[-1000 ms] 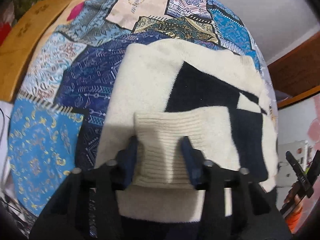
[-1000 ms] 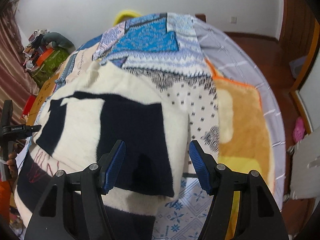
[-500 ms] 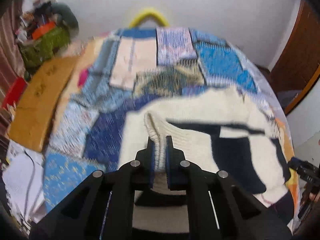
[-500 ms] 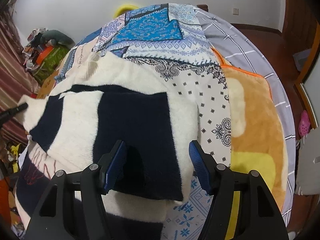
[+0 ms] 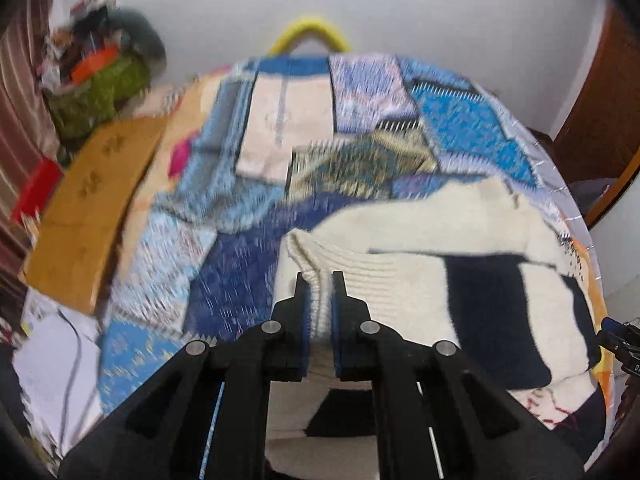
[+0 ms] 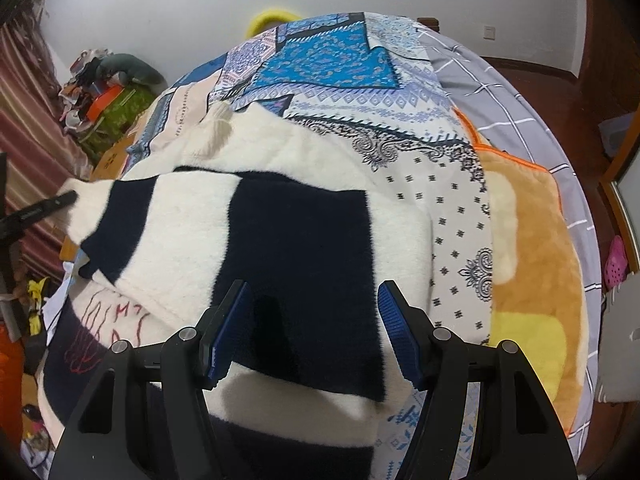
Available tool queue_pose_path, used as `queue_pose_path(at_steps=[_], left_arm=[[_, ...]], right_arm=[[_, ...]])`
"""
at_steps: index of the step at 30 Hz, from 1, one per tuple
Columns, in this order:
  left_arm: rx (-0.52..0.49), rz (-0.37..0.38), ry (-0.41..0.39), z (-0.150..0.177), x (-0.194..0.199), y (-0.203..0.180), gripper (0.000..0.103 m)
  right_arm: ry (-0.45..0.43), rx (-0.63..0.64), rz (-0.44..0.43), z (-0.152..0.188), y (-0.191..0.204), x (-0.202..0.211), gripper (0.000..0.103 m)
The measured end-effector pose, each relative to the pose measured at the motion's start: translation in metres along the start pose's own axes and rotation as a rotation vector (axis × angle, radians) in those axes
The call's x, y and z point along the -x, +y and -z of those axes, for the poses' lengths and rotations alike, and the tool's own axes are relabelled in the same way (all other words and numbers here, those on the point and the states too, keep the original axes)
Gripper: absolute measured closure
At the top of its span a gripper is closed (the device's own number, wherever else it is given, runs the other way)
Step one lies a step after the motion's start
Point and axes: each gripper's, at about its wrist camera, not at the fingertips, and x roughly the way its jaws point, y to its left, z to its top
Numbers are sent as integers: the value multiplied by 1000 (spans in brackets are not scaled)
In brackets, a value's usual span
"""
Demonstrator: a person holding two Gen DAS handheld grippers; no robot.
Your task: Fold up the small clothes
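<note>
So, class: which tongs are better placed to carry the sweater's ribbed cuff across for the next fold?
Left: the left tongs are shut on the ribbed cuff. The right tongs hang open over the sweater.

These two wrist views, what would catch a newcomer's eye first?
The cream and navy sweater spread over the patchwork bedspread dominates both views. In the left wrist view, the left gripper is shut on the sweater's ribbed cuff. The right gripper hovers open above a navy block.

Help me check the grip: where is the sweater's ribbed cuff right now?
In the left wrist view the ribbed cuff sits low at centre, pinched between the left tongs, with the patchwork bedspread to its left.
</note>
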Motion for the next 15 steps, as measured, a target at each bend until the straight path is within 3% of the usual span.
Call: queue_pose_path(at_steps=[7,11,15], left_arm=[[-30,-7,95,21,-33,2,91],[-66,-32,98,27,-37,1,83],[-37,-71,99,25,-39,14,43]], right_arm=[[23,0,9,2,2,-10,41],[15,-21,28,2,-6,-8,32],[16,-41,56,0,-20,-7,32]])
